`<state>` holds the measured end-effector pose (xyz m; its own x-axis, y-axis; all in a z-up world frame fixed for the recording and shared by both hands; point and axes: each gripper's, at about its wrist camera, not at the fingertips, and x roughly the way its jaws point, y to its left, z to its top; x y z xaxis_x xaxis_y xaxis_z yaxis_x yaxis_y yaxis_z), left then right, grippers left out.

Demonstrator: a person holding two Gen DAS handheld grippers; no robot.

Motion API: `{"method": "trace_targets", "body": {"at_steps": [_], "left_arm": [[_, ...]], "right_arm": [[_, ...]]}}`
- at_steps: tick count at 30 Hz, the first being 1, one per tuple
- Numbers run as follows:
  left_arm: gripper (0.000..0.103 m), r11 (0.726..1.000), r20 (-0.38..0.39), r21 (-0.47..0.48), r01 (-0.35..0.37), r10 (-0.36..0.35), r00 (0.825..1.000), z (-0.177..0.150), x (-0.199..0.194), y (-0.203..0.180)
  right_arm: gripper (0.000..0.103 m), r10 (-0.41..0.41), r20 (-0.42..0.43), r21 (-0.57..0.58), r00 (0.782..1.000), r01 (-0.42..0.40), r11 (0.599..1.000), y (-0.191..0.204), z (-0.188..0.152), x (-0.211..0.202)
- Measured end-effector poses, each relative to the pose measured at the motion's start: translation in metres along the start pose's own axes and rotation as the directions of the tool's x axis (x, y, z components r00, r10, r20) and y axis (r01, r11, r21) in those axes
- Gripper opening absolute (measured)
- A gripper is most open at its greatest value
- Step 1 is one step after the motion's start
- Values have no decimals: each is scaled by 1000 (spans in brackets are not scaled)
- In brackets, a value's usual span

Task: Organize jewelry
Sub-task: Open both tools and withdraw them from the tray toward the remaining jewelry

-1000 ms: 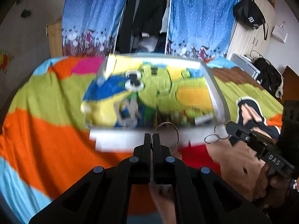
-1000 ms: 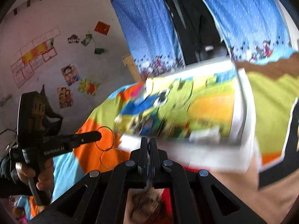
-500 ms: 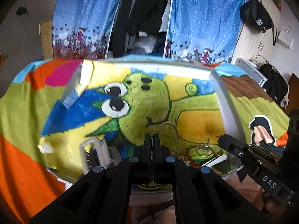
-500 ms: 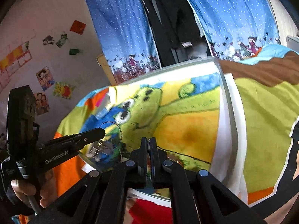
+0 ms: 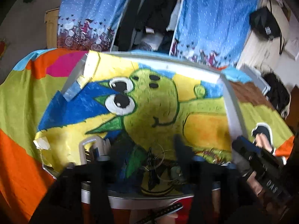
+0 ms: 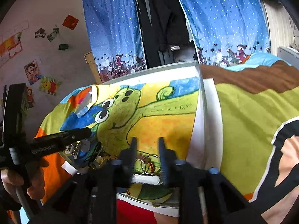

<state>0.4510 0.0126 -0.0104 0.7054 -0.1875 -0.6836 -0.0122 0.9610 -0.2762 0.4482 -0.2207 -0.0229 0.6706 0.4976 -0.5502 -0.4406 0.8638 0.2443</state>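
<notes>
A white tray (image 5: 231,112) lined with a painted green cartoon figure lies on the bed. Its near end holds a jumble of jewelry: thin metal hoops (image 5: 162,158), a clear hair clip (image 5: 87,149) and dark pieces. My left gripper (image 5: 149,149) is open, blurred, just above the hoops. My right gripper (image 6: 146,147) is open over small silver rings (image 6: 147,163) and a white hair clip (image 6: 145,179) at the tray's near right end. The tray rim shows in the right wrist view (image 6: 202,112). The left gripper (image 6: 87,131) shows there at the left. The right gripper (image 5: 243,145) shows at the right of the left view.
A bright patchwork bedspread (image 5: 22,97) covers the bed around the tray. Blue curtains (image 5: 211,18) and dark hanging clothes (image 5: 149,13) stand behind. A wooden cabinet (image 5: 51,29) is at the back left. Posters (image 6: 33,71) hang on the left wall.
Both grippers have opened and let go of their rings, which now lie in the tray's near end. Both have moved closer over the tray.
</notes>
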Motion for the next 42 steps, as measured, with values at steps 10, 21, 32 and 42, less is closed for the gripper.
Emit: {"method": "trace_targets", "body": {"at_steps": [10,21,32,42], "left_arm": [[78,997,96,7,-73,72,993,-5,-52,-8],[101,998,194,-7,-69,69,979,-32,-112,-11],[101,993,261,41,-113,99,960,-75,-168,-19],[102,990,255,-9,-141,139,957,-128,-201,-9]], "right_arm": [[70,-80,86,-84,993,87,993,21,9,-41],[103,-171,228,-79,959,193,978,42,-7,-99],[103,-208,283,-79,936,239,968,62,-35,-144],[103,-221,281,-116,934,262,958,81,-72,-173]]}}
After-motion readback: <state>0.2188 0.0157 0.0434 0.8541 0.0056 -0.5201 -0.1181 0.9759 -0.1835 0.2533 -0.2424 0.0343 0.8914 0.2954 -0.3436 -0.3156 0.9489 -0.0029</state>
